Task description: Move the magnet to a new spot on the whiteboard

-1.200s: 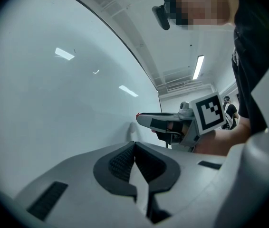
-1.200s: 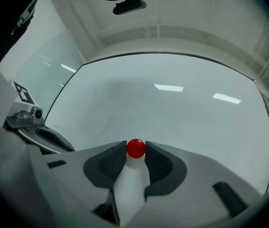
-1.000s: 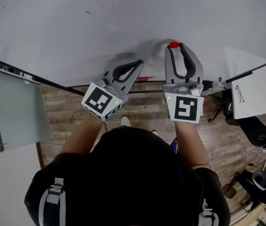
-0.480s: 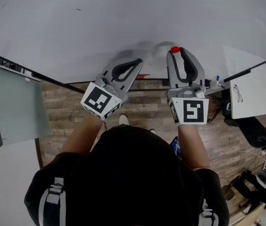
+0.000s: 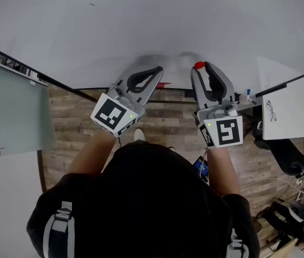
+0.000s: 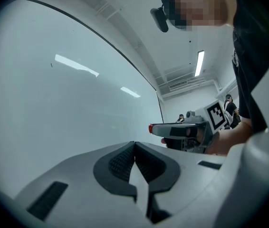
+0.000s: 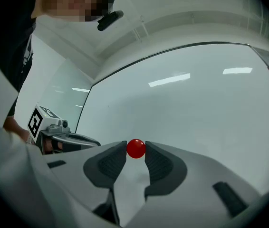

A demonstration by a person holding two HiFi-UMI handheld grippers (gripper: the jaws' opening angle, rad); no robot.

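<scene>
Board first: the whiteboard (image 5: pixel 141 26) fills the whole upper half of the head view, white and nearly bare, with a strip of wooden floor (image 5: pixel 77 117) showing below its lower edge. Both my tools point up the frame at it. The left gripper (image 5: pixel 159 70) sits left of centre with its jaws pressed together on nothing, and its own view shows the dark pads meeting with no object between them. The right gripper (image 5: pixel 203 67) is just beside it, right of centre, and it is clamped on the magnet (image 7: pixel 136 148), a small red ball pinched at the very tips of the pads. In the head view that red dot lies at the gripper's nose, over the low part of the board, just right of the frame's middle. I cannot tell whether it touches the surface or sits just off it. What the next move turns on, as I judge it: the magnet lies dead ahead of the right jaws, between tool and board, so a push straight along the jaws should seat it. It is round, so no axis needs lining up. The right hand has it, and open board lies above and to the upper left.
</scene>
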